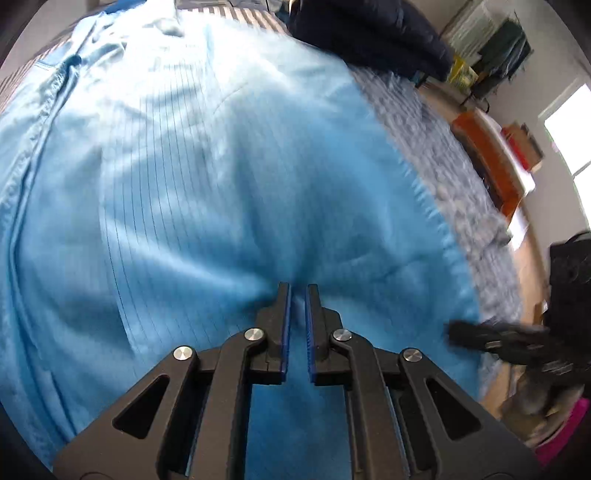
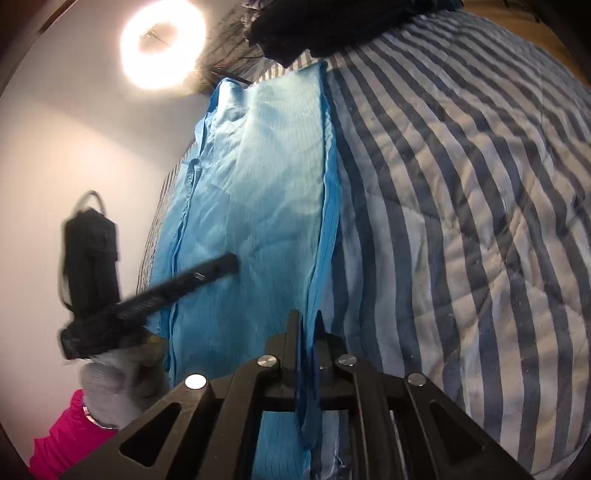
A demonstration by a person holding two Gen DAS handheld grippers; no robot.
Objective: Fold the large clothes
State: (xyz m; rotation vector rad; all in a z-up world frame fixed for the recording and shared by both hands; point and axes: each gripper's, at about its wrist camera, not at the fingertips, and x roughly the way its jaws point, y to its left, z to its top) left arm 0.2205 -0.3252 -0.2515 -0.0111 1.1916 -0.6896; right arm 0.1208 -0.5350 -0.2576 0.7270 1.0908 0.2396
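Observation:
A large light-blue garment lies spread on a striped bed cover. In the right wrist view it is a long folded strip with a hem along its right side. My left gripper hovers over the middle of the cloth, jaws shut, and I see nothing held between them. From the right wrist view it shows as a blurred black bar above the fabric. My right gripper is at the garment's right hem, jaws slightly apart with the blue edge running loosely between them. It also appears, blurred, at the cloth's edge.
A dark jacket is heaped at the far end of the bed. A ring light glares on the wall side. A grey-gloved hand with a pink sleeve holds the left tool. Wooden floor and furniture lie beyond the bed's right edge.

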